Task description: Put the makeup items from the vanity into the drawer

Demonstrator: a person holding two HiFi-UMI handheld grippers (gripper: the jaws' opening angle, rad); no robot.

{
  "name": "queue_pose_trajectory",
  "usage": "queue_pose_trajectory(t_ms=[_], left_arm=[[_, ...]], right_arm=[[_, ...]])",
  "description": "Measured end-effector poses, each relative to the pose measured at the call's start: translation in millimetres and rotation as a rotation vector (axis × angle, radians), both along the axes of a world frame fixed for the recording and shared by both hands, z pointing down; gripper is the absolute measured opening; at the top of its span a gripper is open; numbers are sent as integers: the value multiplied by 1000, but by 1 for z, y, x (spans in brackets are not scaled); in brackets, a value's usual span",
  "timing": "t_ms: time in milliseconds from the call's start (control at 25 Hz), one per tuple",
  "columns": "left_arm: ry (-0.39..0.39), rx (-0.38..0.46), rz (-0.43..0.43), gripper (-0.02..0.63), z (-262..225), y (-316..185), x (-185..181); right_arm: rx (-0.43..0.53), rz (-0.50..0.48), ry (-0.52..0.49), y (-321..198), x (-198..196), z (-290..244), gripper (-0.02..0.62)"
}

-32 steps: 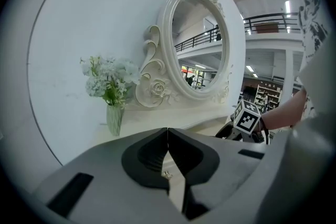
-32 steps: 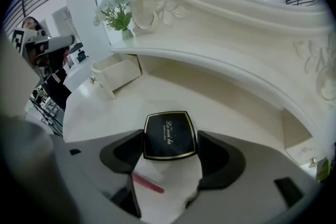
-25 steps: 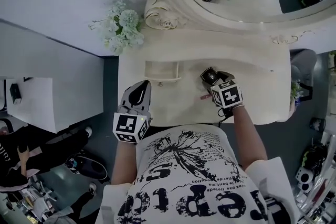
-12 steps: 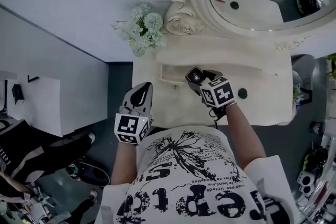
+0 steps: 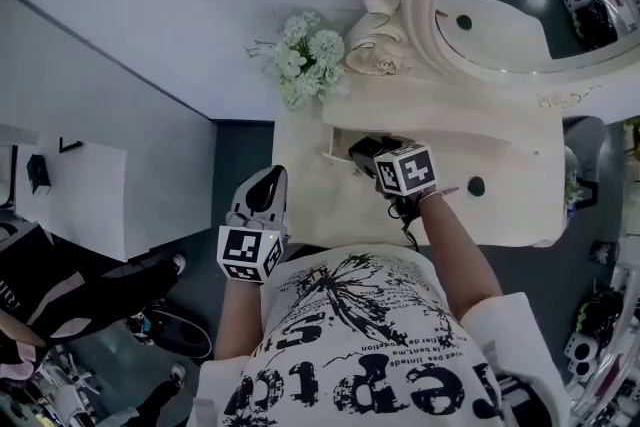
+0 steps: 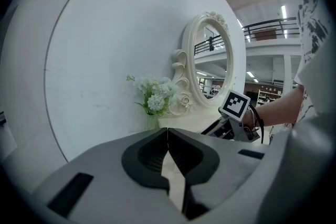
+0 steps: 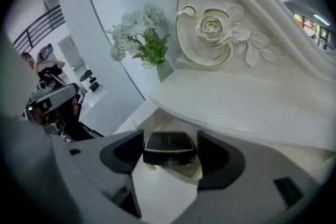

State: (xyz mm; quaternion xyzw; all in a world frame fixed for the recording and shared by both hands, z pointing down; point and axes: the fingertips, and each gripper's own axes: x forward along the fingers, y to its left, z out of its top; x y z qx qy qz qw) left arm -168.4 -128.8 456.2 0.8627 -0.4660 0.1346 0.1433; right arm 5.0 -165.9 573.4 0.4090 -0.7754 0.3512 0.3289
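At the middle of the head view, the right hand-held gripper hangs over the open drawer below the bench top, its jaws part-way apart and pressed on either side of a dark compact with a pale gold rim. The compact looks small, light, rigid and glossy. A hinged lid, and likely a mirror or pressed powder inside, make it a thing to set down rather than drop. The side-on hold across its edges seems the soundest purchase on so slick a case. What the drawer contains cannot be told, since gripper and compact cover it. Right of centre on the bench lies a small round dark item. Lower left of centre, the left hand-held gripper is closed on nothing, beside the bench's corner
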Motion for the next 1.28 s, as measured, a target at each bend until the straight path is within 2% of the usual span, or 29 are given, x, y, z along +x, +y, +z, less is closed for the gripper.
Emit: queue_pose_trajectory(t_ms=[120,240,480,880,1080,1280], left_arm=[[5,-2,8,20,1,-2,-4],[14,1,35,20,2,-7,0],[38,10,155,20,0,-19,37],[69,-7,397,20,5,-14,153],[69,-16,488,20,7,-3,223],[48,-37,506,20,14,3,269]], right_arm=[[70,30,30,-7,1,-7,327],[101,63,19,-4,7,-16,327],[142,186,51,15,53,-26,327],[92,488,166,89,195,-5,327],[46,573,211,122,263,13,327],[-6,603,204,135,312,38,327]])
